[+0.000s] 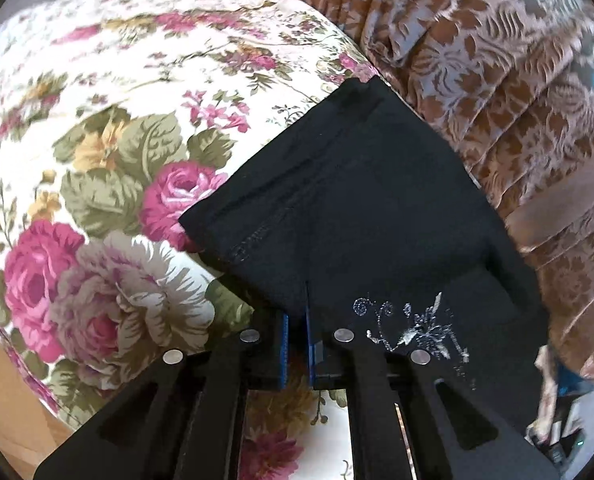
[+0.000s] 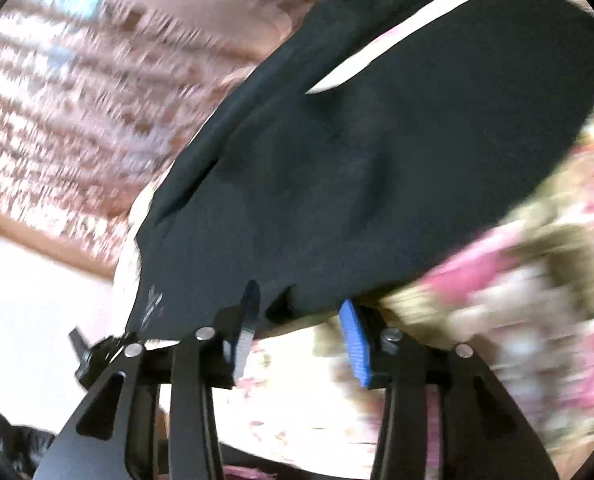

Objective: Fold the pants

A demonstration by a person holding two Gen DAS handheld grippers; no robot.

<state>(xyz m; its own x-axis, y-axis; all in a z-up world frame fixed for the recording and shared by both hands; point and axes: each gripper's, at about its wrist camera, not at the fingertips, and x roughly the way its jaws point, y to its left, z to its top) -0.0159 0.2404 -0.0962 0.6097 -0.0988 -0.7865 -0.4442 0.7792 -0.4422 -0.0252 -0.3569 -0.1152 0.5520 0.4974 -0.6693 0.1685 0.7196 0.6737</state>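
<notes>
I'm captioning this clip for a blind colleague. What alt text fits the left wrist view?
The left gripper, fingers nearly closed, pinches the near edge of folded black pants lying on a rose-patterned floral bedspread. A silver embroidered motif shows on the pants beside the gripper, and a brown patterned curtain hangs behind.

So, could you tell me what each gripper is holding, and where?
The left gripper pinches the black pants at their near edge; the right gripper is open, holding nothing.
</notes>
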